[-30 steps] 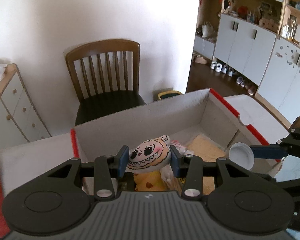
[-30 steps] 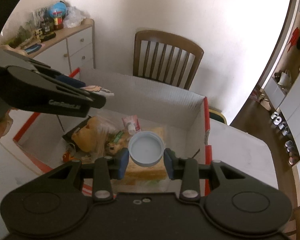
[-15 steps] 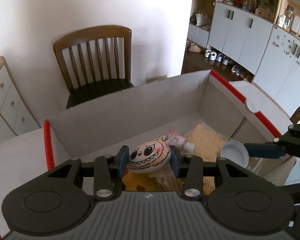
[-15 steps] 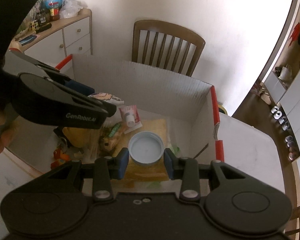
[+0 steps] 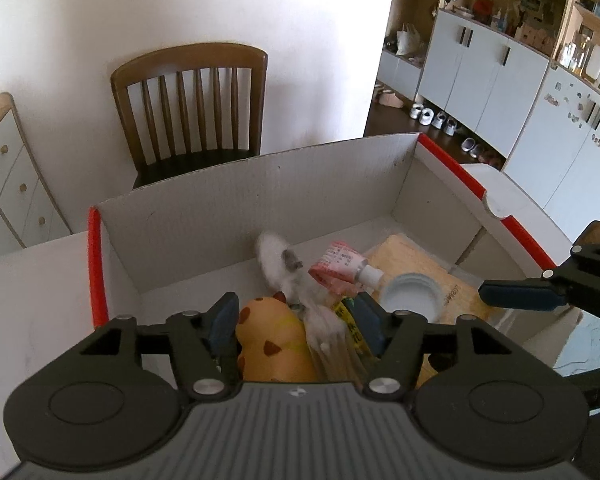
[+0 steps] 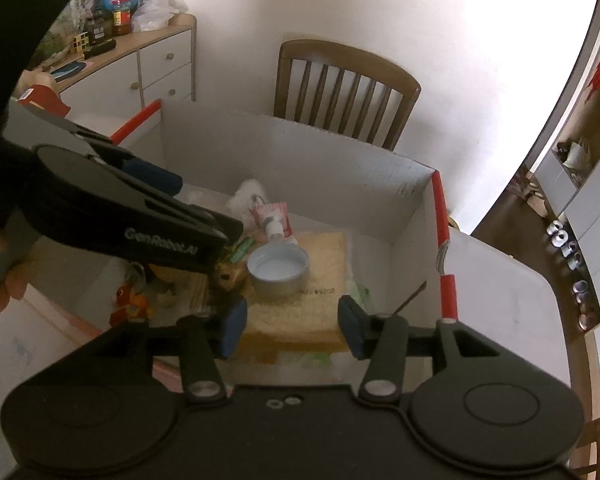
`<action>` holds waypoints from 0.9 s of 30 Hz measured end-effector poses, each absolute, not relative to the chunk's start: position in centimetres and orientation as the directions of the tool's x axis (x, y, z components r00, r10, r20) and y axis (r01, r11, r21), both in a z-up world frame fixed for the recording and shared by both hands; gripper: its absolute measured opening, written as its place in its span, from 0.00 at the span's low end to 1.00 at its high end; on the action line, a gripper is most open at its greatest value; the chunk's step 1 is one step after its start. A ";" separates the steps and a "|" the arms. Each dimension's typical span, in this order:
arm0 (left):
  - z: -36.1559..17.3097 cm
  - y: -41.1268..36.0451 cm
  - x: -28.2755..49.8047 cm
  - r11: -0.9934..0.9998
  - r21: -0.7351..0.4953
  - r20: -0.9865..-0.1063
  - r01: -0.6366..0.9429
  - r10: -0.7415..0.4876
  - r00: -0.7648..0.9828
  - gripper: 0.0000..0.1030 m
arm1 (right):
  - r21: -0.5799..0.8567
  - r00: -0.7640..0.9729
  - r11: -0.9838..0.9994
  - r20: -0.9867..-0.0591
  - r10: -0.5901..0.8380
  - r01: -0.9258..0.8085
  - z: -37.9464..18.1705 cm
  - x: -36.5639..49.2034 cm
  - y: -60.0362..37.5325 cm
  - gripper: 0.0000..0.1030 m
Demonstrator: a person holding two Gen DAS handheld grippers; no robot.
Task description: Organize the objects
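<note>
left hand-held gripper (image 5: 296, 320): opening, toy (image 5: 278, 268) dropped | right hand-held gripper (image 6: 292, 324): opening, lid (image 6: 278, 272) released into box (image 6: 300, 160)

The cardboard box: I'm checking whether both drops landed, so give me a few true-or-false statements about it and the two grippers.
1. The white lid lies inside the cardboard box, on the yellow pad. True.
2. The right gripper pinches the lid. False: its jaws are opening and stand apart with nothing between them; the lid sits beyond the fingertips.
3. The left gripper clamps the cartoon-face toy. False: its jaws are opening and the toy, blurred, is clear of them, over the box contents.
4. A pink tube lies in the box beside the lid. True.
5. The wooden chair stands beyond the box's far wall. True.
</note>
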State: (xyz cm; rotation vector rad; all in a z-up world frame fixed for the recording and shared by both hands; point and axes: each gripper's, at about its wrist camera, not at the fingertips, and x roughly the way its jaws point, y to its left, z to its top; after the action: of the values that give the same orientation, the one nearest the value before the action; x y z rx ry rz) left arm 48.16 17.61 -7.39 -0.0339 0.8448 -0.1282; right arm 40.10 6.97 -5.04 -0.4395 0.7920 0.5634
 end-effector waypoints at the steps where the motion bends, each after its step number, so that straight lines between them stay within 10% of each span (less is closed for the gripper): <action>1: -7.2 17.7 47.9 0.992 -0.084 -0.740 0.095 -0.126 0.660 0.61 | -0.155 0.571 0.769 -0.761 0.307 -0.620 -4.9 40.0 6.8 0.48; 27: 0.2 15.5 38.2 0.990 -0.098 -0.650 0.098 -0.138 0.747 0.61 | -0.031 0.616 0.802 -0.659 0.432 -0.597 2.0 34.6 0.1 0.62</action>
State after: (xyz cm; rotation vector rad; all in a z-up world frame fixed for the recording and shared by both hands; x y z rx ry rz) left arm 38.17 15.45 0.22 -0.0592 0.7150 -0.1294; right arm 34.56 0.07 1.95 -0.2590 0.6847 0.6002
